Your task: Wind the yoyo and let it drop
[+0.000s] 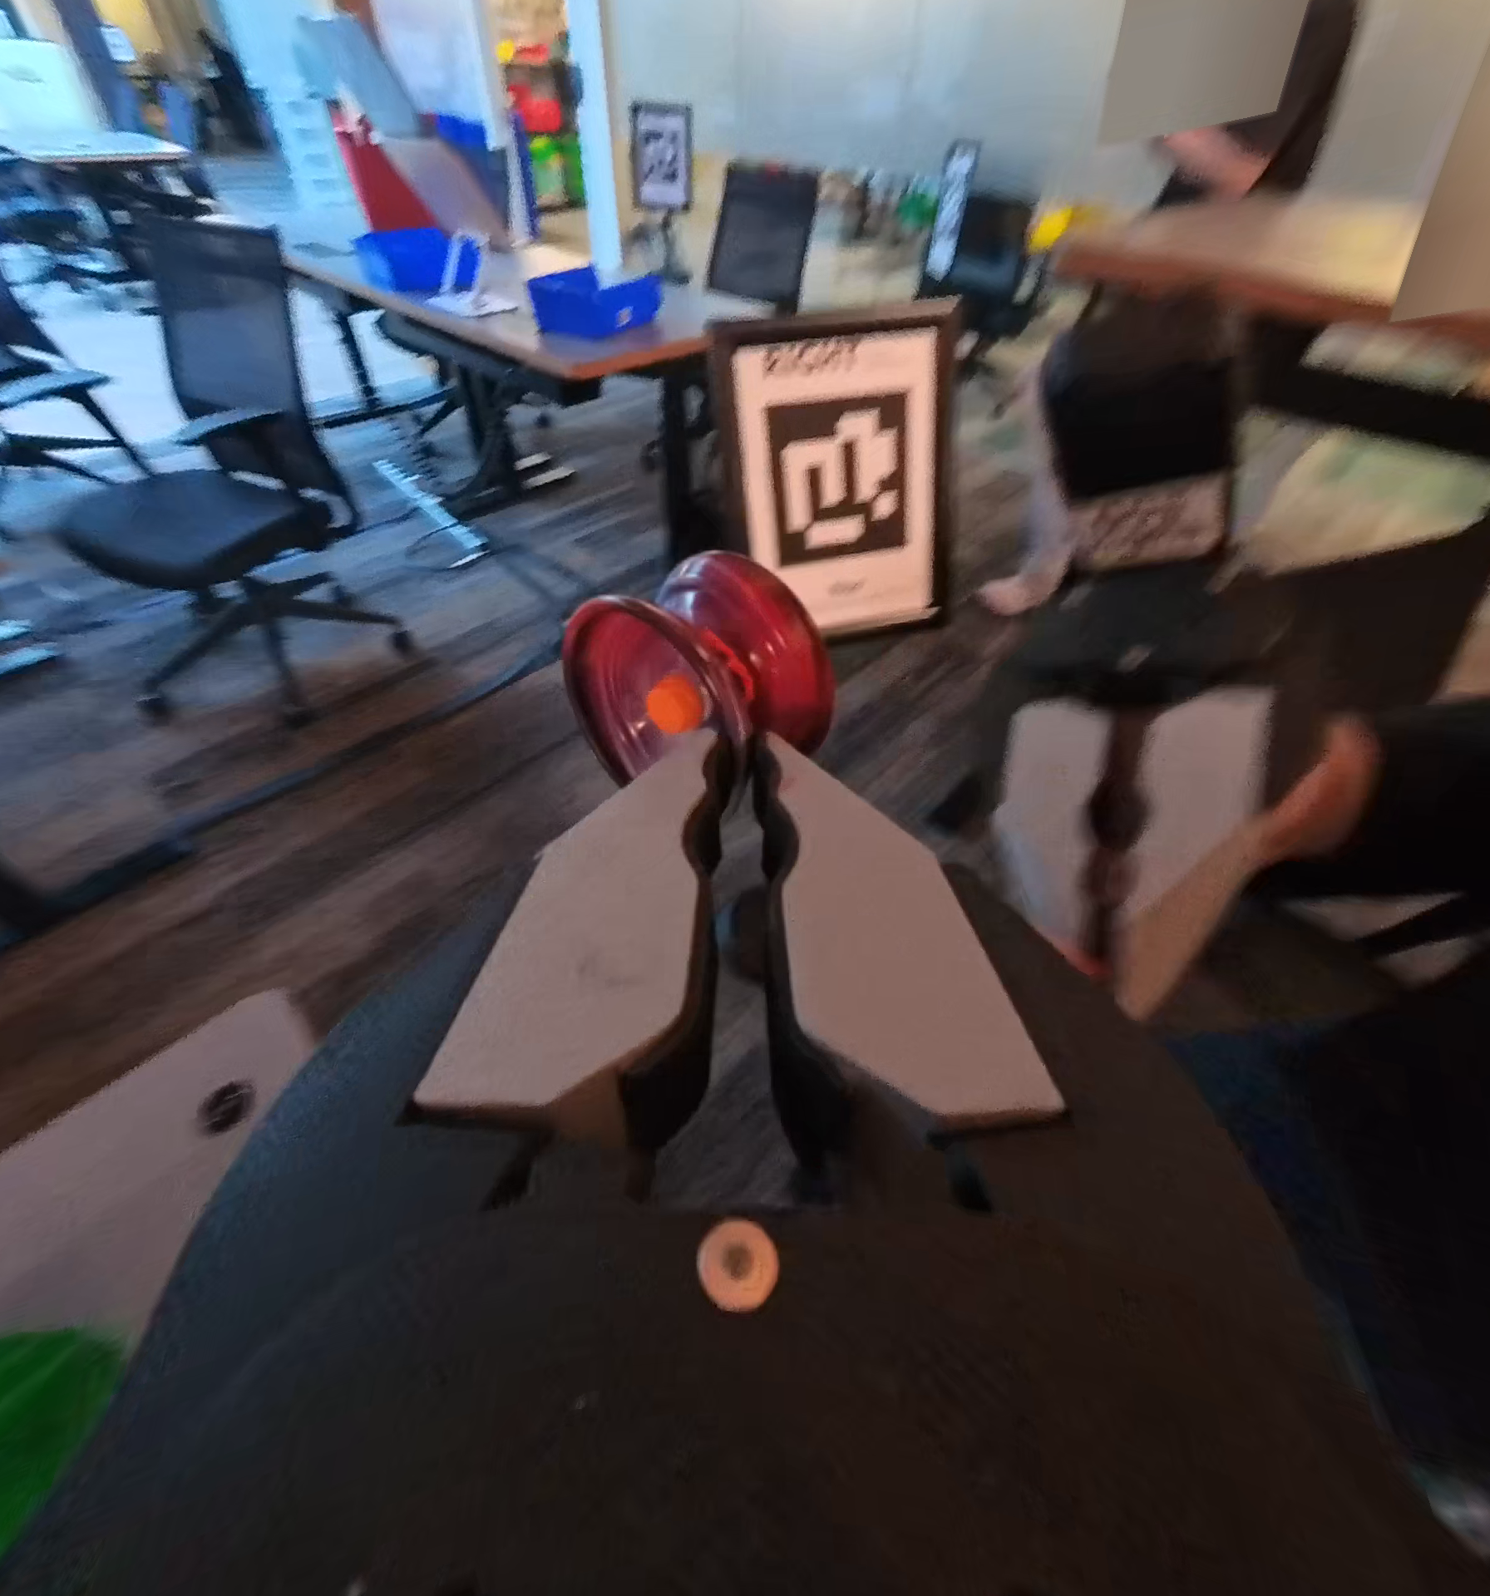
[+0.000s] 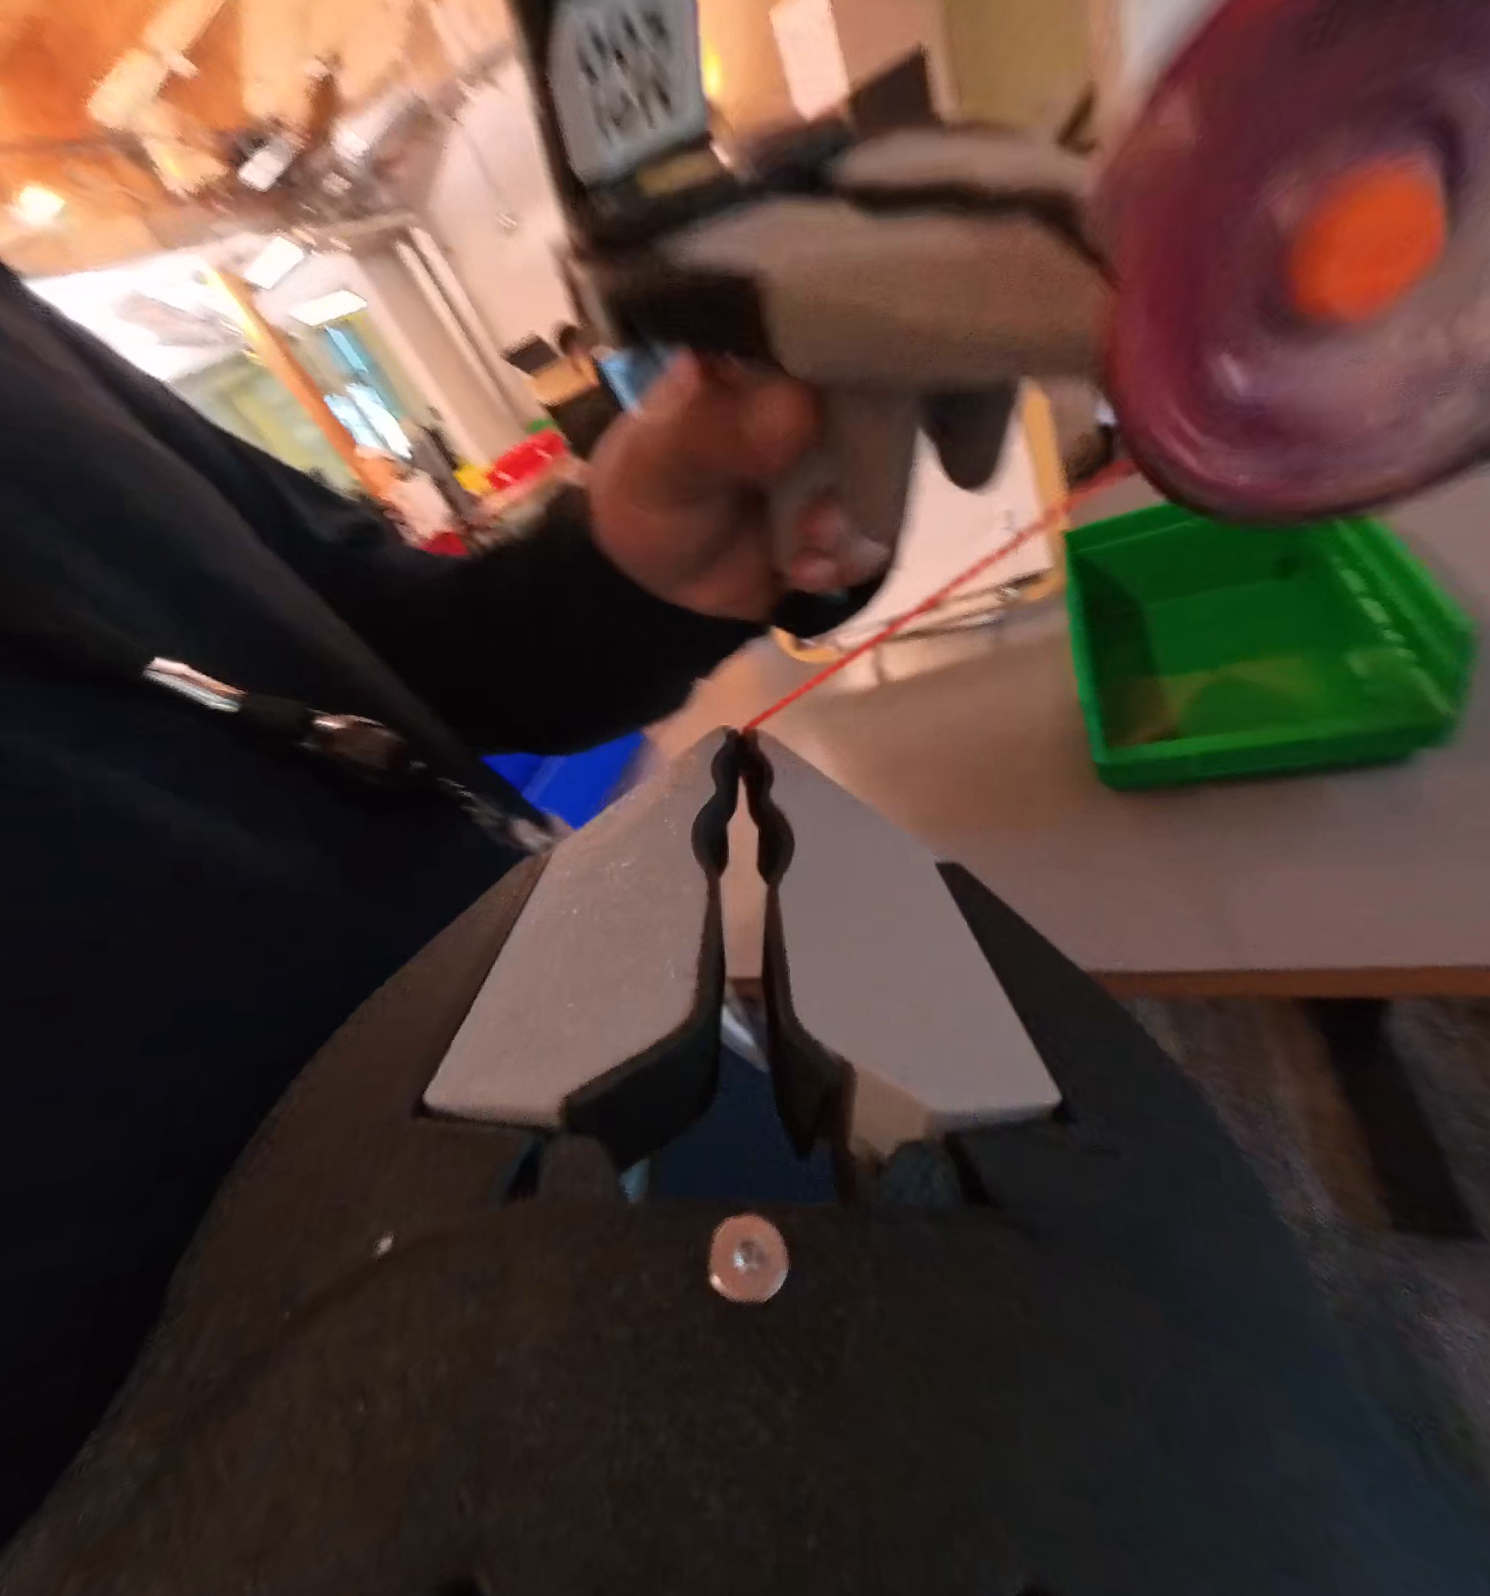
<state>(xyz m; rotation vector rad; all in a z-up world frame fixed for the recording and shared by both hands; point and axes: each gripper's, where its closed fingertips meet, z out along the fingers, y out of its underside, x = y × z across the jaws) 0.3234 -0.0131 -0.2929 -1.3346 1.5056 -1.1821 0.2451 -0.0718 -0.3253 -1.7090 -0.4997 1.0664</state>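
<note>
left gripper (image 1: 740, 751): narrowed on rim of one half of red yoyo (image 1: 697, 667), held in mid-air | right gripper (image 2: 737, 736): pinched closed on red string (image 2: 914, 622), taut up toward yoyo | green bin (image 2: 1260, 639) on table (image 2: 1070, 864) beyond

Both grippers look the same: chunky black textured body, a round silver screw (image 2: 748, 1258) dead centre, and two pale grey wedge fingers (image 2: 612, 976) lined with wavy black rubber pads (image 1: 707, 829). The person's wearing a black long sleeve (image 2: 500, 622) with a dark lanyard (image 2: 310, 725) hanging down.
</note>
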